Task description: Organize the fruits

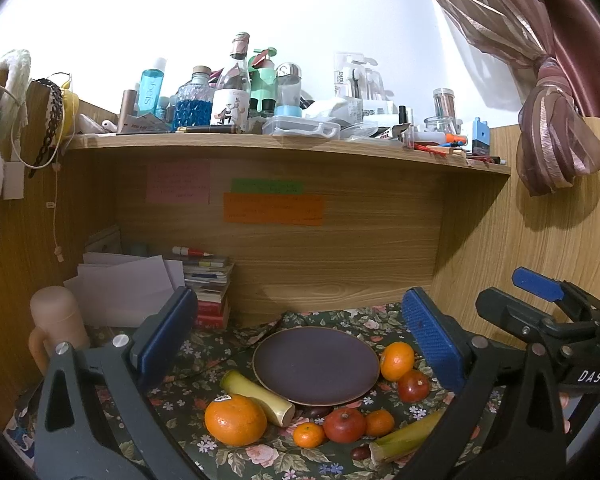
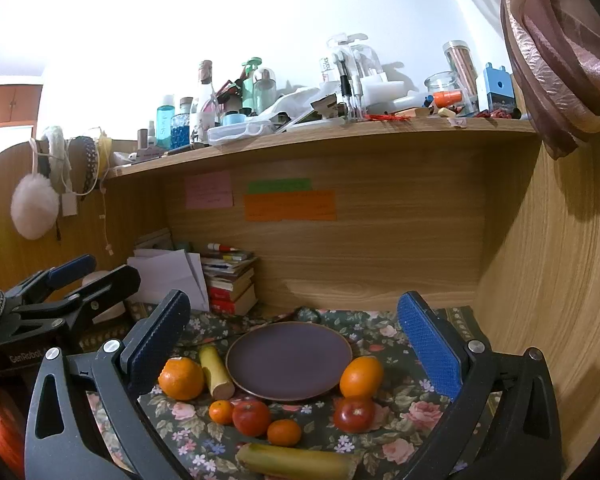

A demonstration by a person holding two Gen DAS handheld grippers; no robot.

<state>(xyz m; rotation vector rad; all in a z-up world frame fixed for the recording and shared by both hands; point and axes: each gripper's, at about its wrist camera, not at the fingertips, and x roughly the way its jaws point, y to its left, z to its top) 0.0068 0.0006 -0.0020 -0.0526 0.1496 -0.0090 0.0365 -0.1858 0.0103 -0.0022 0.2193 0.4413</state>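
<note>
An empty dark purple plate point(image 1: 316, 364) point(image 2: 289, 360) lies on a floral cloth point(image 2: 404, 400). Around it lie a big orange point(image 1: 235, 420) point(image 2: 181, 378), a second orange point(image 1: 397, 361) point(image 2: 361, 377), two red fruits point(image 1: 345, 425) point(image 1: 413, 385) point(image 2: 251, 417) point(image 2: 354, 414), two small tangerines point(image 1: 309, 434) point(image 1: 379, 422) point(image 2: 221, 412) point(image 2: 284, 432) and two yellow-green stalk pieces point(image 1: 260, 397) point(image 1: 408, 436) point(image 2: 217, 370) point(image 2: 296, 460). My left gripper point(image 1: 300, 340) is open and empty above the fruit. My right gripper point(image 2: 294, 344) is open and empty, also above it.
A wooden shelf point(image 1: 284, 142) crowded with bottles and boxes hangs above. Books and papers point(image 2: 228, 280) are stacked at the back left, a beige mug point(image 1: 56, 320) at the left. Wooden walls close the back and right. A curtain point(image 1: 556, 136) hangs at the right.
</note>
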